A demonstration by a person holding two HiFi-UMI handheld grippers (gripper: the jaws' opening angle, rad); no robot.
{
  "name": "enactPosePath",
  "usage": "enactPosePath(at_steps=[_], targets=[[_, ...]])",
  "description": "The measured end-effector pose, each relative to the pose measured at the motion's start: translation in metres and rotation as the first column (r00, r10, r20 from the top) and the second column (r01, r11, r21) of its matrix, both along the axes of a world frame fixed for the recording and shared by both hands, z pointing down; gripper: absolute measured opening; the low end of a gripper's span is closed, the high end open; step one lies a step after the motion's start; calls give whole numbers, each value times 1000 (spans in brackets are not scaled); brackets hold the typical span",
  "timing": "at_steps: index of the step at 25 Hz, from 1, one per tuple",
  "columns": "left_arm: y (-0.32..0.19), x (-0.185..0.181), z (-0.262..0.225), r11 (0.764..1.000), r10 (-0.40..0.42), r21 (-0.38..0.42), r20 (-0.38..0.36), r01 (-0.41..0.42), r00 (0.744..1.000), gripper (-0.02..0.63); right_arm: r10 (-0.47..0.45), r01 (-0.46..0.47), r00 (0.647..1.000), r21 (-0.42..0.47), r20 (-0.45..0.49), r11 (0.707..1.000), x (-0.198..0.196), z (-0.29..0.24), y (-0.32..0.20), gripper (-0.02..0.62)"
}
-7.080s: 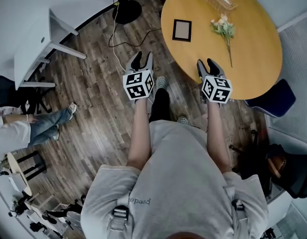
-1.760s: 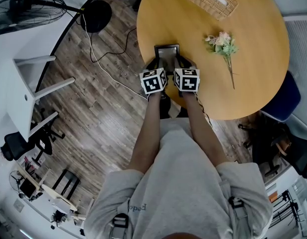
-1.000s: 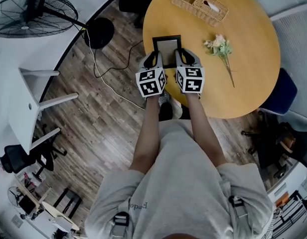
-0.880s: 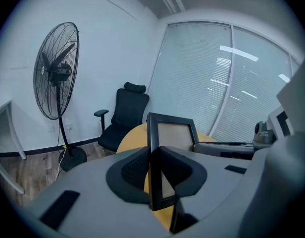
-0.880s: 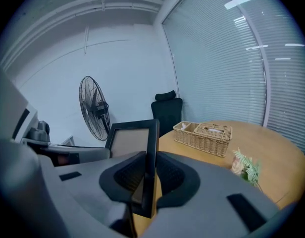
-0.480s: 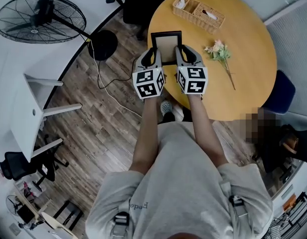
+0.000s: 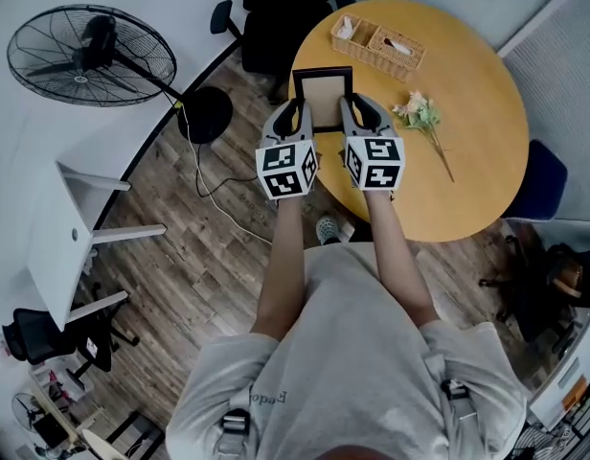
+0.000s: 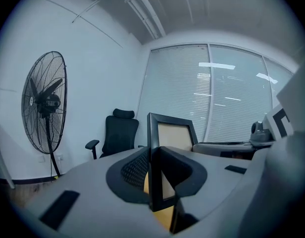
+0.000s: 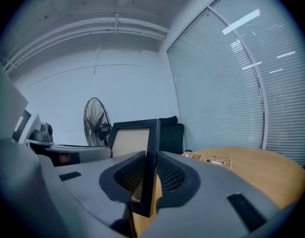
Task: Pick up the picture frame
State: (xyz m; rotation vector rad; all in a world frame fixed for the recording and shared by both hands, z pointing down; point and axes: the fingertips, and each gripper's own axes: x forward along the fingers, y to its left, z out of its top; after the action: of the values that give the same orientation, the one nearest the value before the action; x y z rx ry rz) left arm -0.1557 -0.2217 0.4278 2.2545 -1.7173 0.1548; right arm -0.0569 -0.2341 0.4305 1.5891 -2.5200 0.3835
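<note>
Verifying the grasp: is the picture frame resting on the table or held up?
Held up: the left gripper and right gripper each clamp a side rail of the picture frame, with window blinds behind it.

The floor (image 7: 199, 257) is dark wood planking. A round yellow table (image 7: 477, 171) stands on it, with a wicker basket (image 7: 379, 46) and a sprig of flowers (image 7: 424, 115) towards its far side. A black office chair (image 7: 276, 12) stands just beyond the table, and a blue seat (image 7: 542, 182) is at its right edge. A tall pedestal fan (image 7: 92, 56) stands by the white wall (image 8: 93, 73), its cable (image 7: 204, 185) trailing over the planks. A white desk (image 7: 60, 247) is at the left, with another black chair (image 7: 48, 338) near it. Closed blinds (image 8: 212, 93) cover the windows, with bright streaks of light on them. Pipes (image 8: 142, 9) run along the ceiling.
</note>
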Motion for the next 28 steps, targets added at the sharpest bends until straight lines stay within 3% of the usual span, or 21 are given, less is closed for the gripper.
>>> enactPosePath(at_steps=[7, 28], targets=[[8, 2, -7, 999, 12, 30, 1, -12, 1000, 84, -1, 1, 1000, 31, 1, 1000, 3, -8, 10, 74], [10, 14, 4, 999, 48, 16, 7, -48, 999, 86, 16, -16, 1000, 16, -12, 1000, 15, 2, 15, 74]])
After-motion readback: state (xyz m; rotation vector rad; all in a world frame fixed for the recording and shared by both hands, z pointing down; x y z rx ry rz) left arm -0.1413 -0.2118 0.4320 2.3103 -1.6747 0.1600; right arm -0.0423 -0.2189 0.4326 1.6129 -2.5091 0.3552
